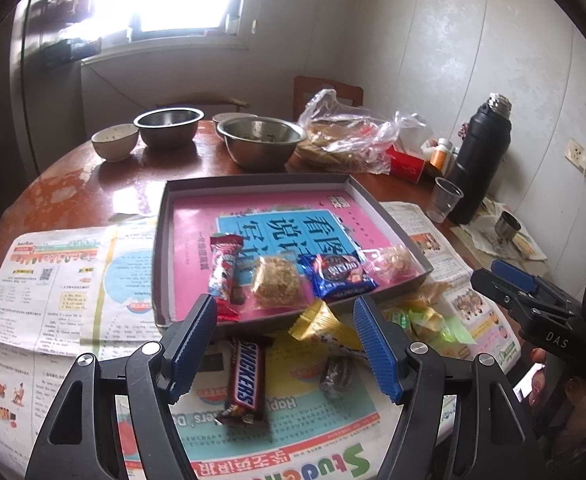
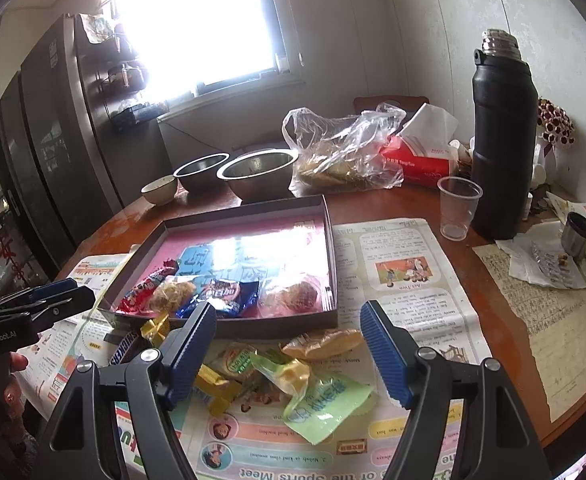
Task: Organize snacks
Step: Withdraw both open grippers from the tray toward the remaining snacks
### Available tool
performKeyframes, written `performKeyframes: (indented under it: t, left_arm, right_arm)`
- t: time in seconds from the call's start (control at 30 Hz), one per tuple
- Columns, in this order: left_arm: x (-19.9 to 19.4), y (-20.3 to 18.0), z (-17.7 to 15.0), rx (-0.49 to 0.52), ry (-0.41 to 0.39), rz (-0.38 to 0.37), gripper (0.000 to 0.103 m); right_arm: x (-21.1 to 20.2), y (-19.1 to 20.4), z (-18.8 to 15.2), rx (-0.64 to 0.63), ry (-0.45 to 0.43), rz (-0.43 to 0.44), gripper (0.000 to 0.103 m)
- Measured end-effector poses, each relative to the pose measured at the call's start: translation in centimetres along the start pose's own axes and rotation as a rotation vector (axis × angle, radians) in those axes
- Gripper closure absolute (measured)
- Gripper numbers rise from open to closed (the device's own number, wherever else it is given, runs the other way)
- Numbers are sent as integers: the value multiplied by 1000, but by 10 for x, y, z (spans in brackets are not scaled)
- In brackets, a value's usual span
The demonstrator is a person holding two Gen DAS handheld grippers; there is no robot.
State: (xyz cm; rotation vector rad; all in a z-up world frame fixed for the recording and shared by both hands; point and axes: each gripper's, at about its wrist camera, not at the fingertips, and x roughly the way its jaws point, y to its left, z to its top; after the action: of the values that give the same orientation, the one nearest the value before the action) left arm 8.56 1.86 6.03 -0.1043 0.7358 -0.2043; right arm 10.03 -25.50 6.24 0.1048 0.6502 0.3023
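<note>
- The left gripper (image 1: 285,320) is hovering with jaws spread wide, gripping nothing — the Snickers bar (image 1: 246,384) is lying just below and between them, short of the tray (image 1: 253,186).
- It's looking light, firm, slippery — I'd be pinching across its middle.
- The right gripper (image 2: 289,330) is hanging open and empty too.

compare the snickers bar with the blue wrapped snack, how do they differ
The Snickers bar lies outside the tray on the newspaper; the blue wrapped snack lies inside the tray, in the row along its near edge. The Snickers bar is long, narrow and brown; the blue wrapped snack is shorter, wider and pillow-shaped. The Snickers bar sits below the open left tongs; the blue wrapped snack lies beyond them. Both are sealed and lie flat.
</note>
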Motion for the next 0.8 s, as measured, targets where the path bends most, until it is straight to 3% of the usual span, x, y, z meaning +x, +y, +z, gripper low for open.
performKeyframes:
  t: [0.47,0.8]
  left_arm:
    - [20,-17,-19,33,94,-30,30]
    - [44,-21,-30,42,166,-38,30]
  right_arm:
    - [3,-8,-11,-27,38,29,29]
    - [27,-13,-25,-73,105,45,29]
